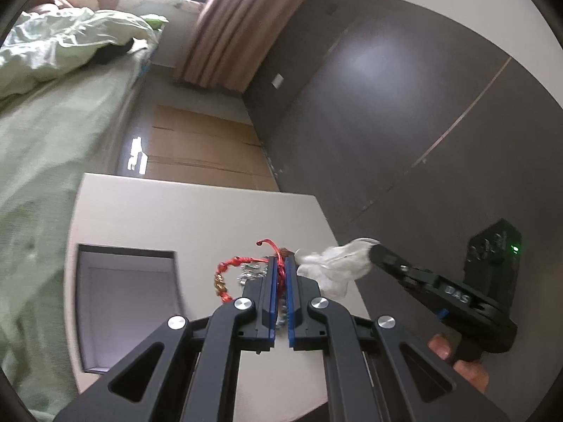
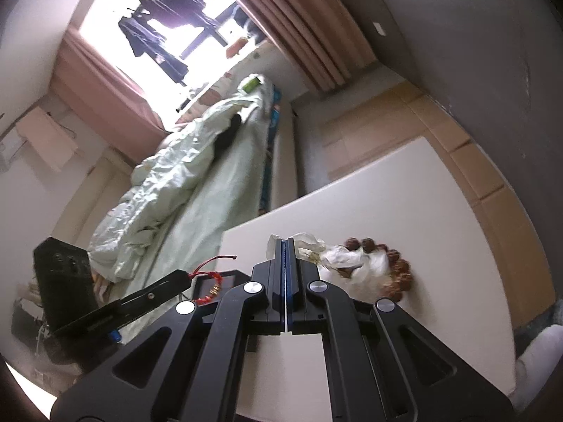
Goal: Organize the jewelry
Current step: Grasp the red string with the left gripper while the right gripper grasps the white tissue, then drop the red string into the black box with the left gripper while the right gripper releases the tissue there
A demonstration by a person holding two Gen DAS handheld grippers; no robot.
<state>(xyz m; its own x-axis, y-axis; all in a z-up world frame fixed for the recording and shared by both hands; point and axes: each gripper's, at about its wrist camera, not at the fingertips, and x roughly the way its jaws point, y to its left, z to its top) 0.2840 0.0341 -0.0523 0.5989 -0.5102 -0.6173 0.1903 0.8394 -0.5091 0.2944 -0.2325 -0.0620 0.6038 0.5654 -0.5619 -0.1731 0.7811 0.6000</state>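
My left gripper (image 1: 280,263) is shut on a red cord bracelet (image 1: 225,277) with gold beads and holds it above the white table (image 1: 197,218). A silver piece (image 1: 251,274) lies just under it. My right gripper (image 2: 285,246) is shut on a crumpled white plastic bag (image 2: 348,263), lifted off the table. In the left wrist view the bag (image 1: 334,263) hangs at the right gripper's tips (image 1: 374,251). A brown wooden bead bracelet (image 2: 397,267) lies on the table under the bag. The left gripper with the red bracelet (image 2: 211,288) shows at the left of the right wrist view.
An open box with a pale lilac inside (image 1: 126,302) sits on the table's left side. A bed with a green duvet (image 2: 169,190) runs beside the table. A dark wall panel (image 1: 404,105) stands behind, with cardboard on the floor (image 1: 204,151).
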